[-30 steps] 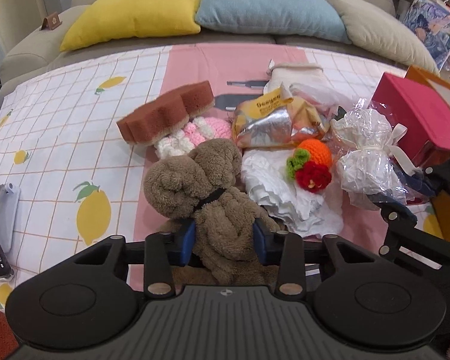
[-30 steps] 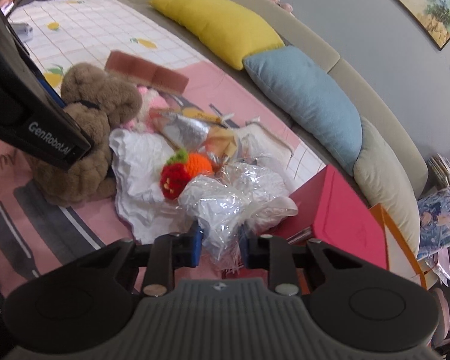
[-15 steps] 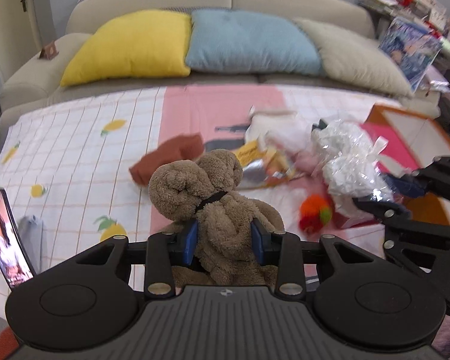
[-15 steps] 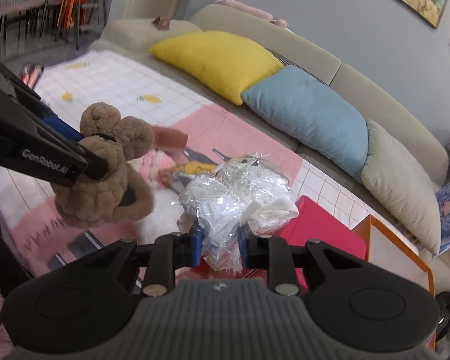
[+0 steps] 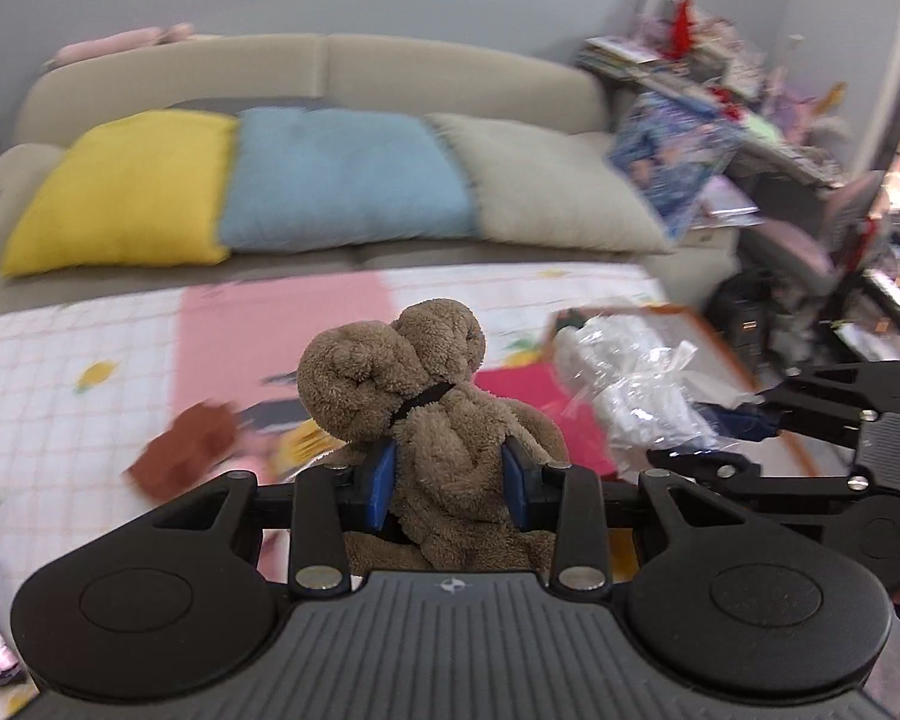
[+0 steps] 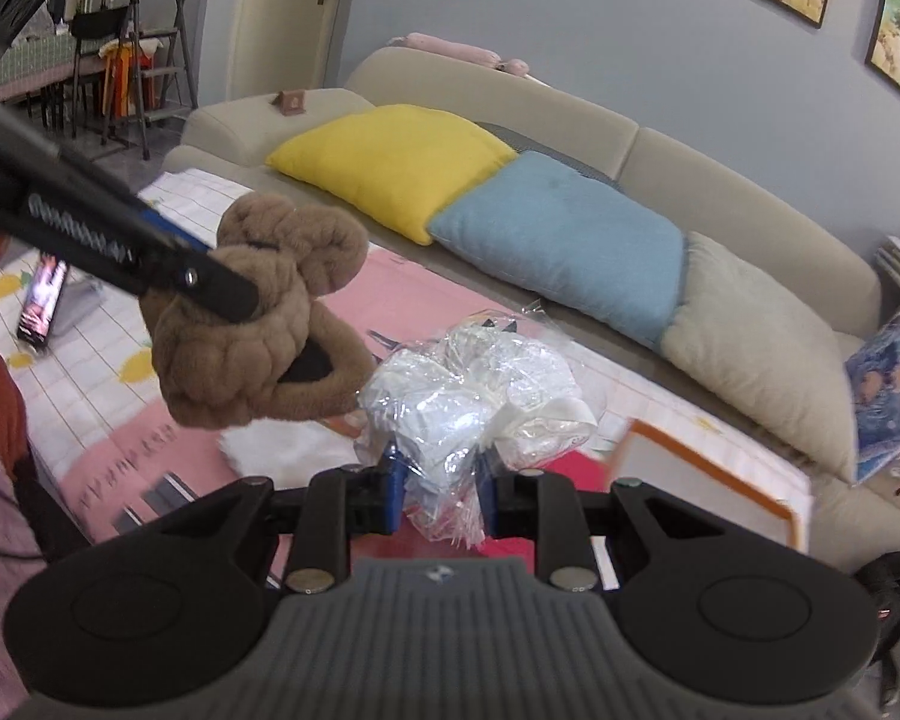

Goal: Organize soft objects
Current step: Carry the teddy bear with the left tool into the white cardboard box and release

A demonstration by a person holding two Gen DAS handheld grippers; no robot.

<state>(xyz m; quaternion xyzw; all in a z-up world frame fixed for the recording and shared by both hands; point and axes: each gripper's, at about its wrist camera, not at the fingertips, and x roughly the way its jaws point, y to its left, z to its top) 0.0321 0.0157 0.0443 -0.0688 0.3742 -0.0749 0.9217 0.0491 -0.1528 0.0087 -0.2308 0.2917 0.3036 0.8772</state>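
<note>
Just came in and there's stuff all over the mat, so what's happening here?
A person is sorting soft things with two handheld grippers. The left gripper is clamped on a brown plush toy, held in the air above the mat. The right gripper grips a crinkly clear plastic bundle, also lifted. A brown sponge lies on the mat.

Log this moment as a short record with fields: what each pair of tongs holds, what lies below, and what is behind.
left tongs: shut on the brown plush toy, held clear of the mat
right tongs: shut on the clear plastic bundle, also held up
below: patterned mat with a brown sponge and a red box
behind: beige sofa with a yellow cushion, a blue cushion and a beige cushion
image quality: left wrist view blurred
</note>
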